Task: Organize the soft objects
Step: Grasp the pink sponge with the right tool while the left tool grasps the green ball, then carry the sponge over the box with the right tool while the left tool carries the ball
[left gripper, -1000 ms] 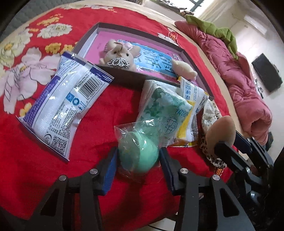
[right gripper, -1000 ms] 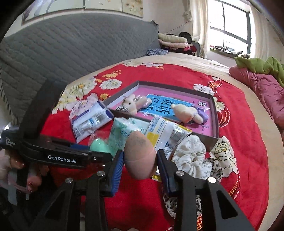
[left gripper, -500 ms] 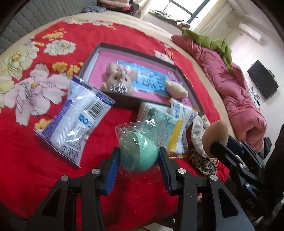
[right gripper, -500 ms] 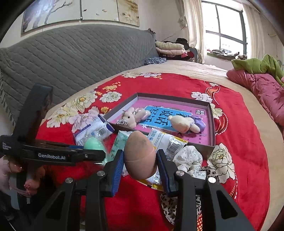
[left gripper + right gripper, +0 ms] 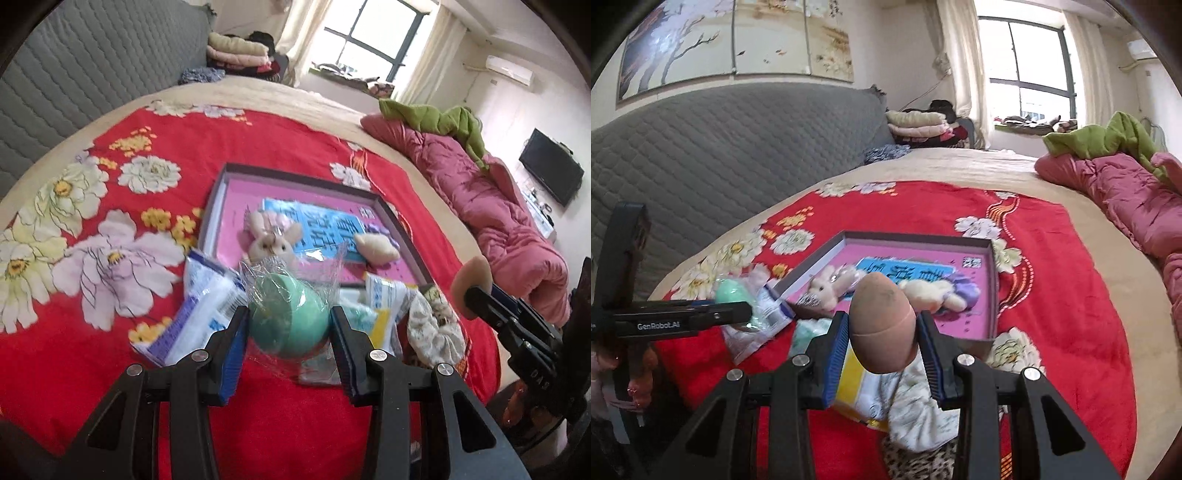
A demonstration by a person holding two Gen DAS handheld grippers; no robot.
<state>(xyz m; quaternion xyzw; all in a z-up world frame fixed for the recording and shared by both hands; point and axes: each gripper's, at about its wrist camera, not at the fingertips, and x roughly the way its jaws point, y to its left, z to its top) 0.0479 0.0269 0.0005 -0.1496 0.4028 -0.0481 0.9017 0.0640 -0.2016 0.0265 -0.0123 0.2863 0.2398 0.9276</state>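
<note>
Your left gripper is clamped on the mint-green egg-shaped sponge in clear crinkly plastic wrap, held up at lower centre of the left wrist view, above the red floral bedspread. Your right gripper is clamped on the tan-brown egg-shaped makeup sponge, bare, lower centre of the right wrist view. Past both, mid-frame, the shallow dark-rimmed box with pink lining holds a small cream plush bunny and a cream-and-purple plush toy on a blue printed sheet. Just in front of the box lie a white-and-blue plastic pack, a yellow-and-white sachet and a cream floral fabric scrunchie. At right frame edge, a crumpled pink quilt with a green cloth on top.
</note>
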